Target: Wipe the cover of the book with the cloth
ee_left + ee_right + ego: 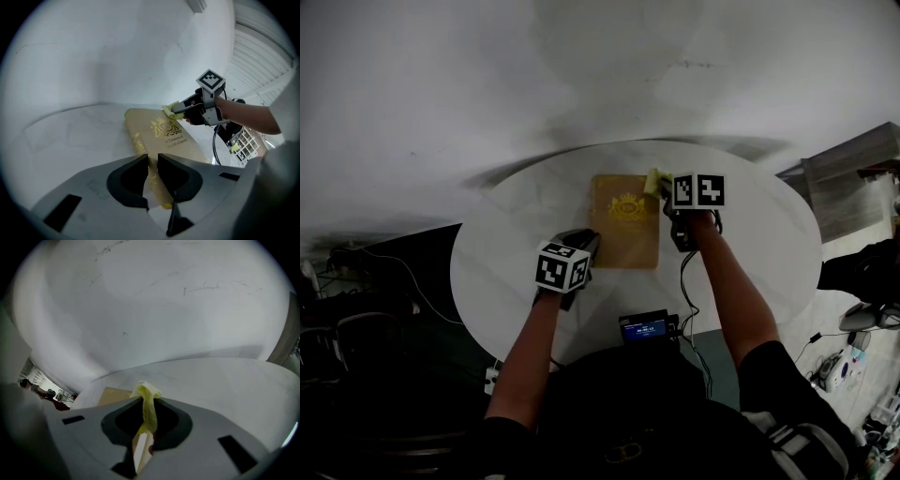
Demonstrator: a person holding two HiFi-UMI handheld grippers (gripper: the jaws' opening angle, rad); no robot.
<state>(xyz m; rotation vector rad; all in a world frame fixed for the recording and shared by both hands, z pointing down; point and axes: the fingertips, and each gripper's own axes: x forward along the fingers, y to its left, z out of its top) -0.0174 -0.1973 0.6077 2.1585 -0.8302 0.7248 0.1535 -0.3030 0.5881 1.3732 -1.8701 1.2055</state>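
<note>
A gold-covered book (pixel 623 223) lies flat in the middle of the round white table (pixel 506 234). My left gripper (pixel 585 244) is at the book's near left corner. In the left gripper view its jaws (pixel 153 163) are closed on the book's (pixel 164 133) spine edge. My right gripper (pixel 665 193) is at the book's far right corner, shut on a yellow cloth (pixel 654 180). From the right gripper (pixel 148 400) the cloth (pixel 149 409) hangs pinched between the pads, bunched at the tip, with the book (pixel 112 394) just beyond. The left gripper view also shows the cloth (pixel 169 109) touching the cover's far edge.
A small device with a lit screen (pixel 647 328) sits at the table's near edge, with a cable (pixel 686 291) running to the right gripper. Dark floor with cords (pixel 384 272) lies to the left. Shelving and clutter (pixel 853 187) stand to the right. A white wall is behind the table.
</note>
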